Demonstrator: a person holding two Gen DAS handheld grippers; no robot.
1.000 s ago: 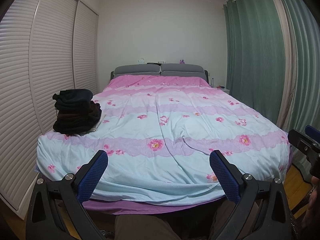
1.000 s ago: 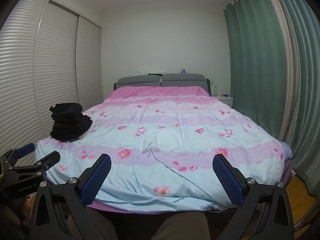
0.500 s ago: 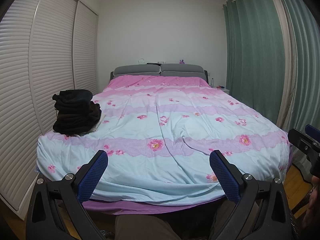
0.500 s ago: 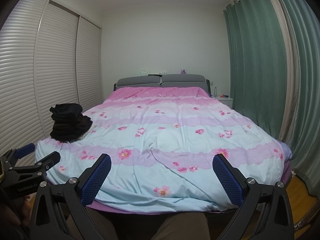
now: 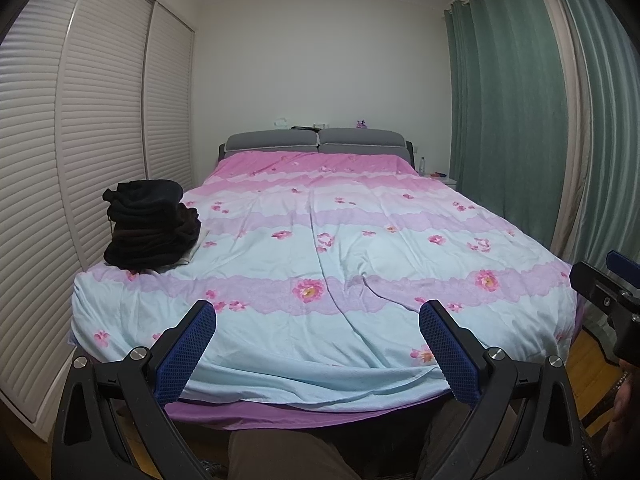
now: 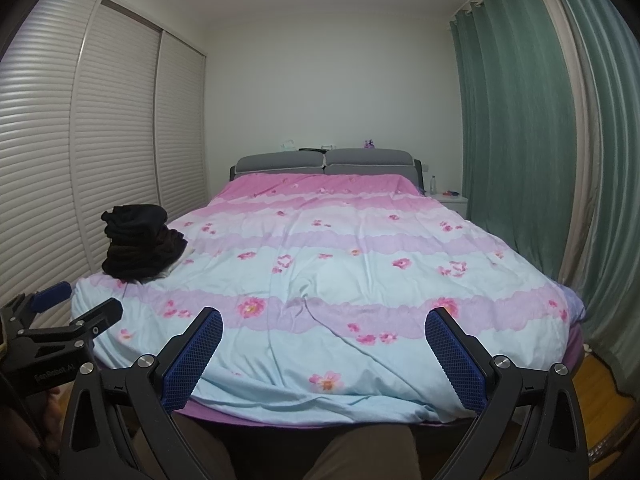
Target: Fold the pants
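**Two open claws held at the foot of a bed, dark clothes stacked on its far left**

The left claw (image 5: 316, 322) is held level at the foot of the bed, pointing toward the headboard, its two blue-padded fingers (image 5: 186, 354) spread wide with nothing between them. The right claw (image 6: 323, 330) is held the same way just beside it, also wide open and holding nothing. Each claw shows at the edge of the other's view.

The pants lie in a dark pile of clothes (image 5: 150, 224) on the left side of the bed, near its edge and well apart from both claws. Single garments cannot be told apart in the pile.

The bed (image 5: 360, 240) is covered by a quilt in pink, lilac and pale blue bands with pink flowers, lightly creased. A grey headboard (image 5: 316, 142) stands against a white wall. White slatted wardrobe doors (image 5: 80, 120) line the left side; green curtains (image 5: 508, 112) hang on the right.
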